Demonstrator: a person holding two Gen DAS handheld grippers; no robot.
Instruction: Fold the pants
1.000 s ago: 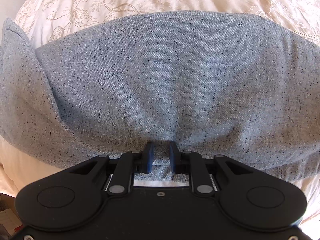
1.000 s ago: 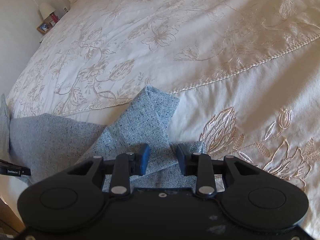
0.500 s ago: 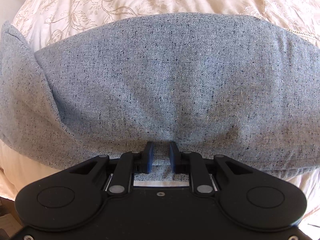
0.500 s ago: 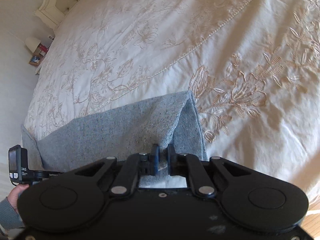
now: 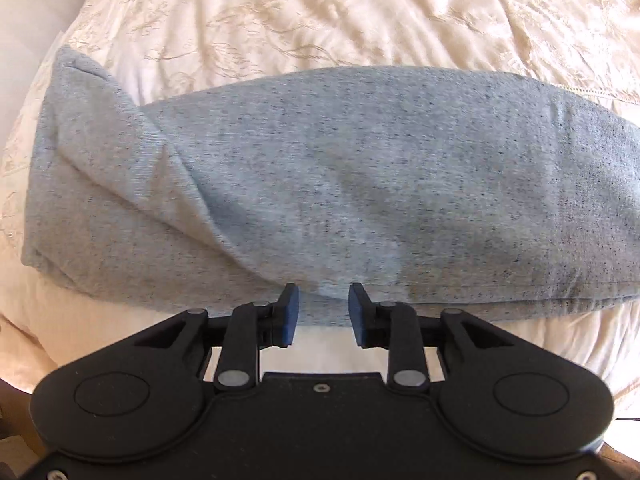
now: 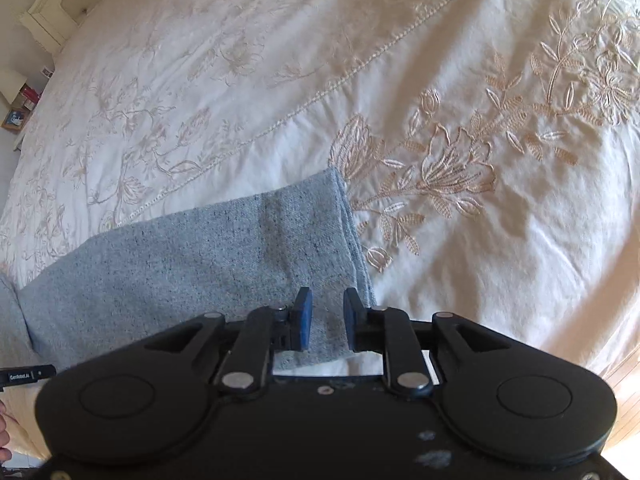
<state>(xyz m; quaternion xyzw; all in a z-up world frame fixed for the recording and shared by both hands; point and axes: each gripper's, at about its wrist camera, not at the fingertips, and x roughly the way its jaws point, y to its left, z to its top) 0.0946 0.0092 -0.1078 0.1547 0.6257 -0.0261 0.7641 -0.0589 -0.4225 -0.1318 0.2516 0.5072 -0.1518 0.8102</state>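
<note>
The grey speckled pants point(image 5: 360, 184) lie folded on a cream bedspread point(image 5: 320, 12) embroidered with flowers, stretched out sideways as a long band near the edge of the bed. In the left wrist view the left gripper point(image 5: 323, 314) sits at the near long edge of the pants, about midway along the band; its blue-padded jaws stand apart, released, with the fabric edge showing in the gap between them and nothing pinched. From there the cloth spreads away to both sides, and at the left end a flap of the pants point(image 5: 100, 168) folds over on a slant, forming a diagonal crease. The picture is slightly blurred. In the right wrist view the right gripper point(image 6: 324, 320) is at the other end of the pants point(image 6: 192, 264), close to the near corner by the short hemmed edge point(image 6: 348, 224); its jaws are also parted, released, with grey cloth visible between the pads but not clamped. The pants run off to the left of this gripper, while bare bedspread point(image 6: 460, 152) with a large stitched flower lies just to the right of the hem. At the far upper left of this view a pale headboard point(image 6: 44, 16) and a small bedside stand with items point(image 6: 18, 100) are visible.
</note>
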